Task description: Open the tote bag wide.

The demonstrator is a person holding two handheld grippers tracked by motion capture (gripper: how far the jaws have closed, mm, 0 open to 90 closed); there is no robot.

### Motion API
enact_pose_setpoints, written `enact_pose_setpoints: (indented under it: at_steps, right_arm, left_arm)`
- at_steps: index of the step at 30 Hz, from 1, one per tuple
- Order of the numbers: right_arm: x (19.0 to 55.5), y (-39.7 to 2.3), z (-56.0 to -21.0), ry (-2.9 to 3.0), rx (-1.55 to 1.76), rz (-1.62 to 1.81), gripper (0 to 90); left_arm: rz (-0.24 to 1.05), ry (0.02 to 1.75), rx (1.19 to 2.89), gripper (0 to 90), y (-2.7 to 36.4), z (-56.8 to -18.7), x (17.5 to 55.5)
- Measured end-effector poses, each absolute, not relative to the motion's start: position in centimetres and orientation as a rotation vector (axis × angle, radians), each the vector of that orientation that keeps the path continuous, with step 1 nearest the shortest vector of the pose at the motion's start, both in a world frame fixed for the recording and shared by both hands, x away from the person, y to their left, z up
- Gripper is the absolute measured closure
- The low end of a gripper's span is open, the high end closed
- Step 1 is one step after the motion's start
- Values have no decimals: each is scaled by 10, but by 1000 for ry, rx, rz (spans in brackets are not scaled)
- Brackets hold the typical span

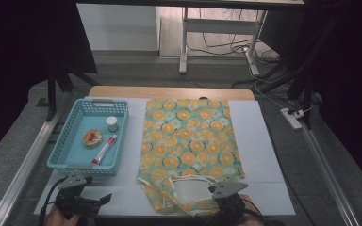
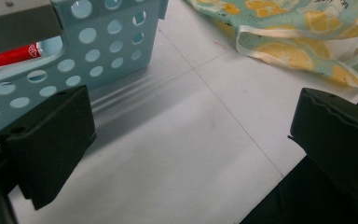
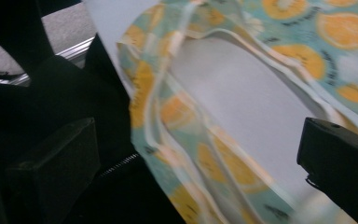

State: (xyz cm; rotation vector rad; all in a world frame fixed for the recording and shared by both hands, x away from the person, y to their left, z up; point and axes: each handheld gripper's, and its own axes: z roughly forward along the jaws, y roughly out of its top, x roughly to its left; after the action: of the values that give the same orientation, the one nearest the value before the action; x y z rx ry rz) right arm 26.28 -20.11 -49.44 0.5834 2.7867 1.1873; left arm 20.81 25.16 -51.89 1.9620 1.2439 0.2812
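While the orange-print cloth bag (image 1: 188,146) lies flat mid-counter with its handles at the near edge, the right gripper (image 1: 217,201) hovers over them, fingers wide like the left gripper's (image 1: 104,198), and could pinch one layer, dragging the bag shut.

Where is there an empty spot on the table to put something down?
The white mat is bare to the right of the orange-print bag, and in front of the blue basket by the left claw. The near edge is crowded by the bag's handles and the right claw.
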Motion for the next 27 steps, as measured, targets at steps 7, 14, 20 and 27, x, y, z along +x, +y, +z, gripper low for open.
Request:
enact_pose_setpoints:
  at_steps: [7,14,20,27]
  right_arm:
    - [257,-180,-496,2833,478,1175,78]
    - [257,-168,-501,2931,379,1103,386]
    - [261,-163,-509,2973,297,928,748]
    - [269,-169,-498,2970,356,992,900]
  left_arm:
    - [281,1242,1964,6,251,-519,208]
    - [282,1241,1967,7,251,-519,208]
    - [280,1238,1968,7,251,-519,208]
    - [277,1240,1966,7,252,-519,208]
